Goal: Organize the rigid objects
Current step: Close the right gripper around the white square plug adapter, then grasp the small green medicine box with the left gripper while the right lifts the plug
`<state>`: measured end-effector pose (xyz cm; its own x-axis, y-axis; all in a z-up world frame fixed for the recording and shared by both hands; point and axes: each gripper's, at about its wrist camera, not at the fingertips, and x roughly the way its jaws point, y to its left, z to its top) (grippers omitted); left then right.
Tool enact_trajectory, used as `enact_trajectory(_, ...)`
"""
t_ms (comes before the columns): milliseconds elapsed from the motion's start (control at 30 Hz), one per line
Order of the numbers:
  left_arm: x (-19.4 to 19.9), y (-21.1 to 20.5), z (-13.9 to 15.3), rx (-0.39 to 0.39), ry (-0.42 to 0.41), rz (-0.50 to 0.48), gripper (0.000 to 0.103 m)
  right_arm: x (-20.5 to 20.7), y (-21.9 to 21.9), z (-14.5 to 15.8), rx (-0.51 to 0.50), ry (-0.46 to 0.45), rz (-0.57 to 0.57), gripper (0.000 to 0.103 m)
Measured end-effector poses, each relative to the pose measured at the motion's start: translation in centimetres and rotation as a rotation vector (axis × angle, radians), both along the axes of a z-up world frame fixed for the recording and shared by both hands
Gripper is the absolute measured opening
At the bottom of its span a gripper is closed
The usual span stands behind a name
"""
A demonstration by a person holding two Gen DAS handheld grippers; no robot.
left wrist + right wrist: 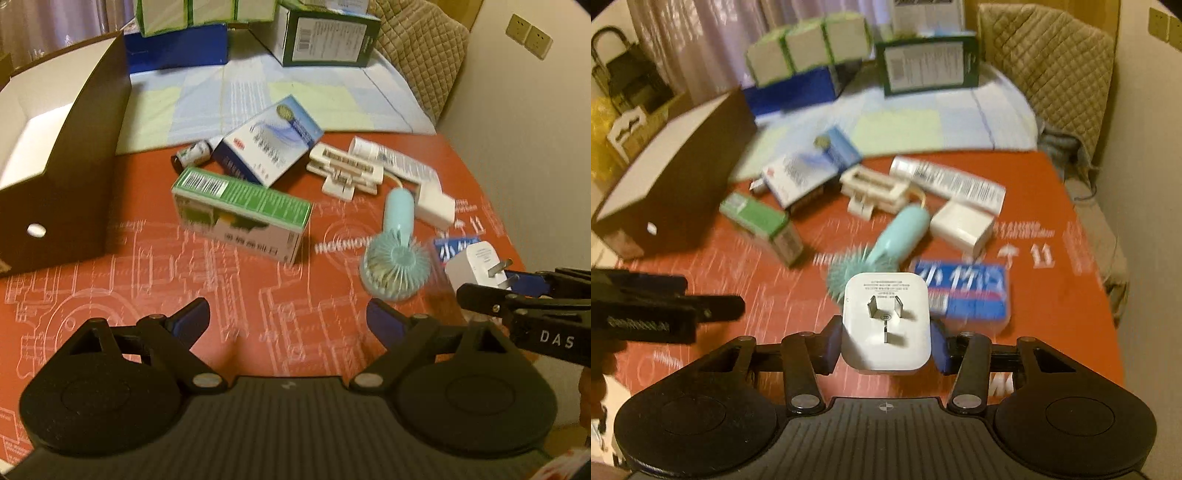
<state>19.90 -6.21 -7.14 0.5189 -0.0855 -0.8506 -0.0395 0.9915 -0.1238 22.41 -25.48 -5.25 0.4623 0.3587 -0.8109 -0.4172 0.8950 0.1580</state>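
My right gripper (885, 341) is shut on a white plug adapter (885, 325), prongs facing the camera, held above the red mat; it also shows in the left wrist view (476, 264). My left gripper (288, 319) is open and empty above the near part of the mat. On the mat lie a green box (240, 212), a blue-white box (267, 142), a small bottle (192, 155), a white clip organizer (345, 168), a white tube (391, 157), a light blue hand fan (397, 240), a white charger block (434, 205) and a blue packet (964, 290).
A dark open storage box (62, 177) with white interior stands at the left. Stacked cartons (325, 33) and a blue box (177, 48) sit at the back on a pale checked cloth (258, 96). A quilted chair (417, 55) stands behind the table.
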Motion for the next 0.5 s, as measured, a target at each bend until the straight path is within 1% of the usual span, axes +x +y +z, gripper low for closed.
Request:
enact_trajectory(167,2.5,-1.0,-0.5,0.038,-0.032,0.036,0.090,3.0,-0.6,0.5,-0.001,-0.018,-0.014,0.045)
enact_trajectory(367,4.9,-0.9,-2.1,0.080,-0.037,0.114,0.087,5.9,-1.3,0.5,0.010,-0.023,-0.002,0.045)
enact_trajectory(500,5.1,-0.3,-2.8,0.148,-0.034,0.165,0.086,7.6,-1.4,0.1,0.012,-0.013,0.022,0.045)
